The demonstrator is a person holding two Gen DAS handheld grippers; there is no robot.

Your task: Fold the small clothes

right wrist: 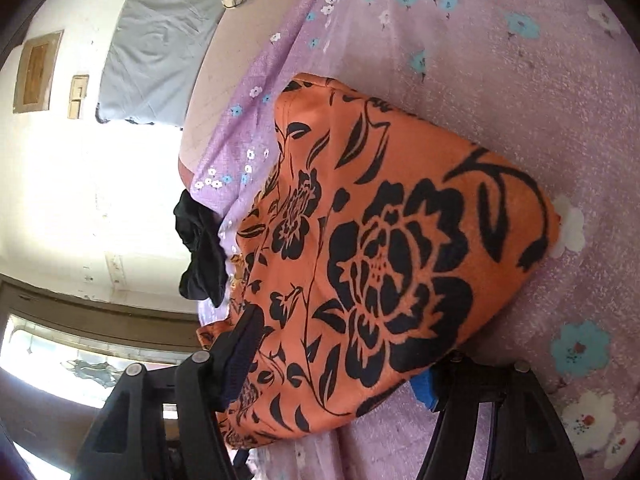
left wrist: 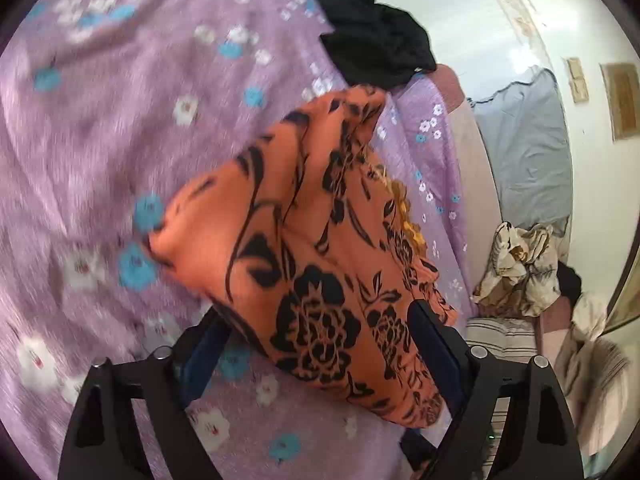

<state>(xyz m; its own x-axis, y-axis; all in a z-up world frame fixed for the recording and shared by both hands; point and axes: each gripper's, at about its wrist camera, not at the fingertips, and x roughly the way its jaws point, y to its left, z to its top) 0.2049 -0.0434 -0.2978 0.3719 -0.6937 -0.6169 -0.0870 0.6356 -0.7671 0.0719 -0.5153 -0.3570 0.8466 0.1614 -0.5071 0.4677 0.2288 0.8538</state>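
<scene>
The orange floral garment [left wrist: 316,248] lies folded mid-frame on the lilac floral bedsheet [left wrist: 100,140]; left gripper [left wrist: 316,344] and right gripper [right wrist: 344,364] straddle it, jaws wide; best press edges flat, corners aligned.

Garment [left wrist: 316,240]: orange with a black floral print. Bedsheet [left wrist: 100,120]: lilac with white and blue flowers. At its 1 o'clock lies a plain black cloth [left wrist: 372,36].
</scene>
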